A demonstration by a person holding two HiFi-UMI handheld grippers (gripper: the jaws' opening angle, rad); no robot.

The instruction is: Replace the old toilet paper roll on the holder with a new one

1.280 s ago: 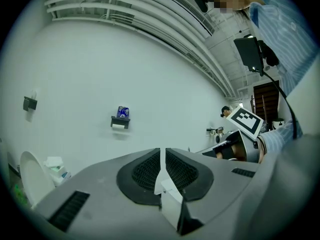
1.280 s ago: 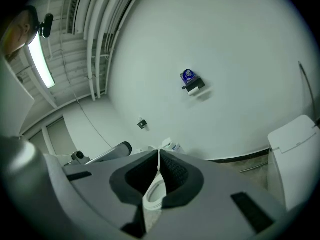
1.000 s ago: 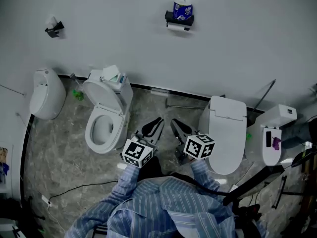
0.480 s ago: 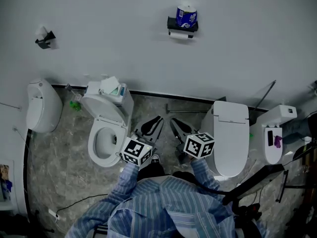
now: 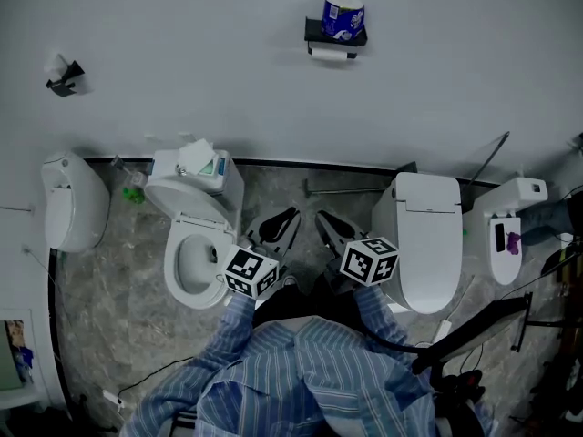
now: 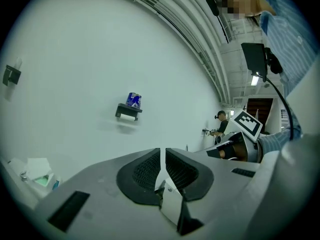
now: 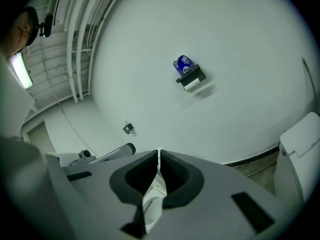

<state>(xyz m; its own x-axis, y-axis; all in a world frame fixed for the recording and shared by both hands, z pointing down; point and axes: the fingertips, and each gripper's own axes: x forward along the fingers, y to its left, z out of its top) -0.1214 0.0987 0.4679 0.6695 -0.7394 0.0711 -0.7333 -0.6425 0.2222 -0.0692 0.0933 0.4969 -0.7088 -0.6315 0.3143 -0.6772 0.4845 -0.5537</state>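
High on the wall, well apart from both grippers: a black holder [image 5: 319, 31] with the white old roll [image 5: 331, 53] hung beneath and a blue-wrapped new roll [image 5: 342, 15] standing on top. Left gripper [image 6: 163, 151] and right gripper [image 7: 159, 154] both empty, fingers [image 6: 147, 171] clenched together. Looks light, soft and crushable, wrapper likely slick; best pinched gently across the sides.

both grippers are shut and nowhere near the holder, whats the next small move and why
Probably carry both grippers forward and up toward the wall holder. The left gripper and right gripper are shut, empty and far short of it, while the blue-wrapped roll on its shelf and the white roll beneath can only be handled from close up.
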